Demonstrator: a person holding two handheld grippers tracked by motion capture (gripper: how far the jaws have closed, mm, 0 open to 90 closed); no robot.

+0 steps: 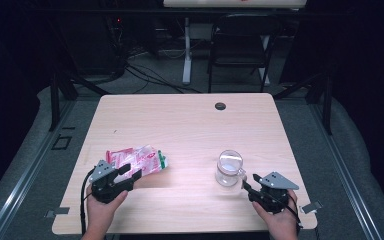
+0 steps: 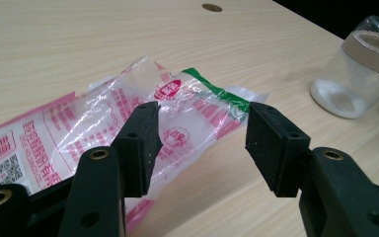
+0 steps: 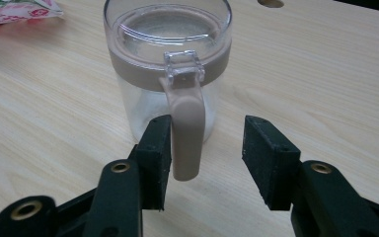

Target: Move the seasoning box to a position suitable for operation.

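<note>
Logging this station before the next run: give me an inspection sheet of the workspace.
Surface: wooden table, round grommet hole near far edge.
Job's things: crumpled plastic bag lying flat; lidded jar upright, white powder at bottom.
Clutter: nothing seen.
Grippers: left gripper open, bag's end between jaws; right gripper open, jar's handle between jaws, against one jaw.
Cables: black cable trails from left gripper.
Surroundings: folding chair, floor wires behind table.

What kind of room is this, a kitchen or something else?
Probably a lab or workshop, not a kitchen: a bare wooden table stands on a railed metal frame, loose cables trail over the floor behind it, and a folding chair waits in the dark background.
</note>
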